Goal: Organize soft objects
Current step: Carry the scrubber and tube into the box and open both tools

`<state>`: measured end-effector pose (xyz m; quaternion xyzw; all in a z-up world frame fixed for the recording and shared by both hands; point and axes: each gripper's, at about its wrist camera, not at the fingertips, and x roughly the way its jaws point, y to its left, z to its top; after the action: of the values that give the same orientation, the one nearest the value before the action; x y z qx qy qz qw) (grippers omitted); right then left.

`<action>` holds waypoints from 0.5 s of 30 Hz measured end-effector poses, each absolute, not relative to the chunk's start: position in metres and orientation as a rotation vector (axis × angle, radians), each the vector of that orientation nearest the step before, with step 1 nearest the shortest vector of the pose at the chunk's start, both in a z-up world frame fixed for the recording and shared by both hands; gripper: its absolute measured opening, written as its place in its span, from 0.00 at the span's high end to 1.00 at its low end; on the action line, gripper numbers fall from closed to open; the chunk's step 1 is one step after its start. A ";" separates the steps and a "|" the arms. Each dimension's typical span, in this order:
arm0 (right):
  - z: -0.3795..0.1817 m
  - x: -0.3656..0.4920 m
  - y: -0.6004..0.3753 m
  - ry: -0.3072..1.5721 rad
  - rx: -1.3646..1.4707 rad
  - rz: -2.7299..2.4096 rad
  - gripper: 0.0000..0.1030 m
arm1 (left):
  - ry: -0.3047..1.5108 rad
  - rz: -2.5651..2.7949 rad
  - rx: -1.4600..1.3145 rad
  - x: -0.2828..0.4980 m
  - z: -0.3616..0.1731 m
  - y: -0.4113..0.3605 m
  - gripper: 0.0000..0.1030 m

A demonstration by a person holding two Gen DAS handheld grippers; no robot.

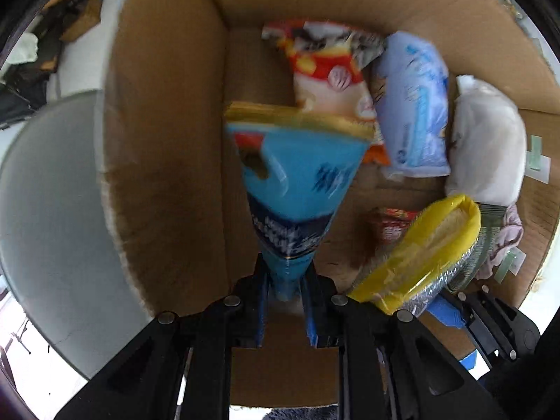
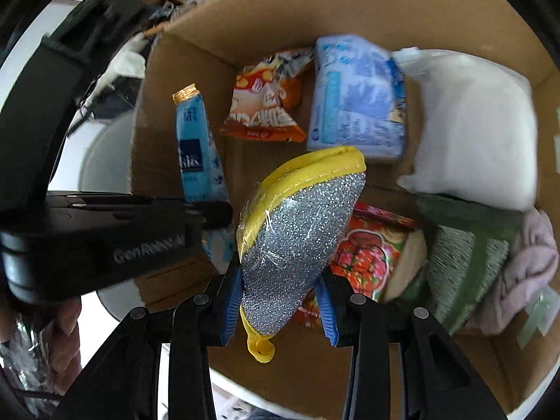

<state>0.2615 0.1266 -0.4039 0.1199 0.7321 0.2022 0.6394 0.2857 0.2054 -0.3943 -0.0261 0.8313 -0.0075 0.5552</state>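
Observation:
My left gripper (image 1: 285, 288) is shut on a blue snack packet (image 1: 297, 182) with a gold top edge, held over the left side of an open cardboard box (image 1: 168, 140). The packet also shows in the right wrist view (image 2: 197, 147). My right gripper (image 2: 281, 302) is shut on a silver glitter oven mitt with yellow trim (image 2: 297, 231), wrapped in clear film, held above the box's middle. The mitt also shows in the left wrist view (image 1: 423, 252).
Inside the box (image 2: 350, 7) lie an orange snack bag (image 2: 266, 105), a pale blue tissue pack (image 2: 357, 101), a white pillow-like bag (image 2: 476, 129), a red packet (image 2: 374, 252), a green cloth (image 2: 465, 255) and a pink cloth (image 2: 528, 266). A grey round table (image 1: 52, 217) is to the left.

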 end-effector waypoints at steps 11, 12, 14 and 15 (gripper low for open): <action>-0.409 0.261 0.143 1.683 0.180 0.453 0.23 | 1.938 -0.050 -0.091 0.276 -0.376 0.196 0.59; -0.406 0.263 0.138 1.679 0.176 0.448 0.23 | 1.926 -0.054 -0.094 0.274 -0.371 0.195 0.54; -0.400 0.261 0.135 1.675 0.159 0.433 0.23 | 1.902 -0.055 -0.105 0.269 -0.360 0.195 0.47; -0.395 0.260 0.133 1.672 0.153 0.423 0.23 | 1.882 -0.061 -0.105 0.266 -0.352 0.193 0.40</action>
<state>0.2596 0.1328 -0.3954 0.0672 0.7355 0.1861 0.6480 0.2665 0.1932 -0.3521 -0.0450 0.8077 -0.0260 0.5873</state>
